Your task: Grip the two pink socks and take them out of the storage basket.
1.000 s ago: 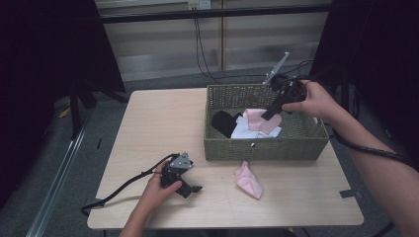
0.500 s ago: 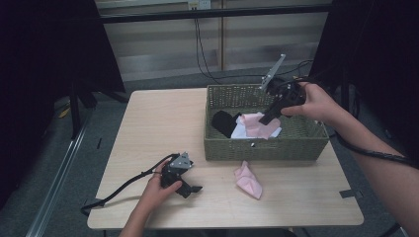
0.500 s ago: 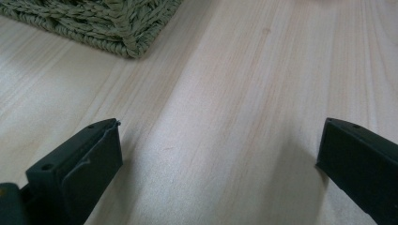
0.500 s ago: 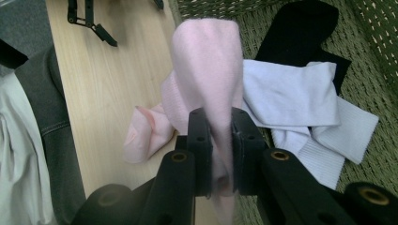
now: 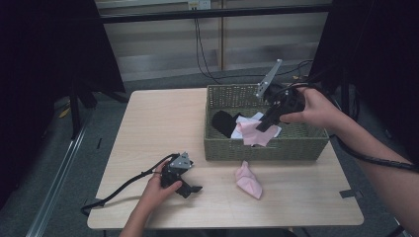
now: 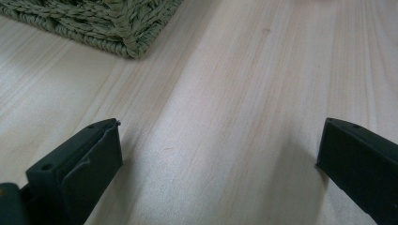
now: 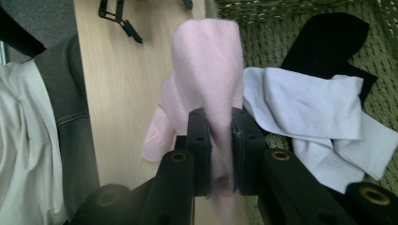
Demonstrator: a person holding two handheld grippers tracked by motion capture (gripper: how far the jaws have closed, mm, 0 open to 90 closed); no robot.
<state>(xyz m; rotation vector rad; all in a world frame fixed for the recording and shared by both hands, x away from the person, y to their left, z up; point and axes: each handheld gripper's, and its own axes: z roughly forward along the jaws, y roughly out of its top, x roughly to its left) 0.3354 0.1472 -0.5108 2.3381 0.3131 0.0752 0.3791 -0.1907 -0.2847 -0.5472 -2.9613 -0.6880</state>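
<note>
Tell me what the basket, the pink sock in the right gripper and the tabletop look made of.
Basket: woven plant fibre or rope, olive green, matt; braided strands show at its corner.
Pink sock: soft knit fabric, slightly fuzzy; it folds limply between the right gripper jaws.
Tabletop: pale wood or wood-look laminate; straight grain lines, faint sheen.

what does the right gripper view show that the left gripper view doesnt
Right gripper view alone: the right gripper shut on a pale pink sock, with a white sock and a black sock lying in the green woven basket, plus a second pink sock on the table behind.

Left gripper view alone: the left gripper with its jaws wide apart, nothing between them, just above bare wood.

Both: the light wooden table and the woven basket.
</note>
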